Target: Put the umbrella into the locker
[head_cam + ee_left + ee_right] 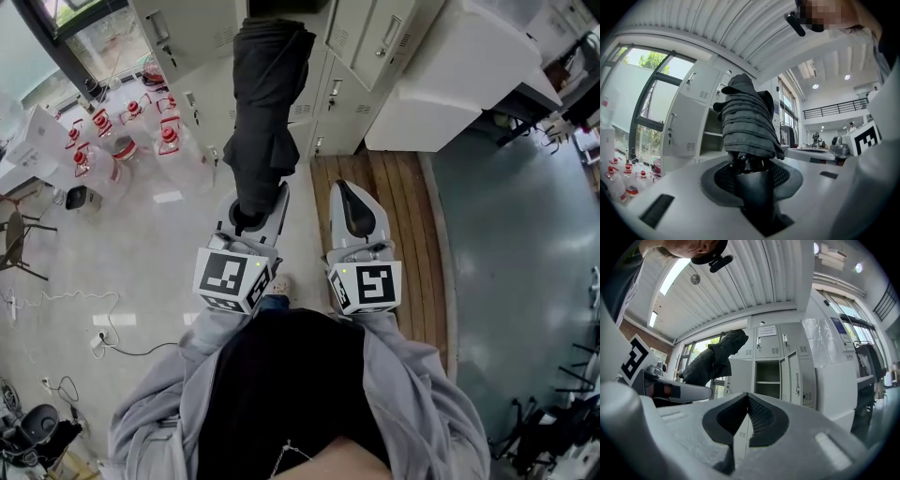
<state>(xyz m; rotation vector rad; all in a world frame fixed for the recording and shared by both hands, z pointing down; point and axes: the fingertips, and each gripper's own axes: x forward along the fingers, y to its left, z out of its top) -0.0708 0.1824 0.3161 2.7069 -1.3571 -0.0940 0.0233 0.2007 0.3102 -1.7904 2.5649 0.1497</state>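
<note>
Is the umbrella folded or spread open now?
Folded. In the left gripper view, the umbrella has its dark canopy gathered in tight pleats, not spread.

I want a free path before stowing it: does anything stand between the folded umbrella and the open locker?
Nothing visible does. The umbrella, clamped in the left hand-held gripper, points toward the open locker. The locker's door is swung aside and its compartment looks empty.
</note>
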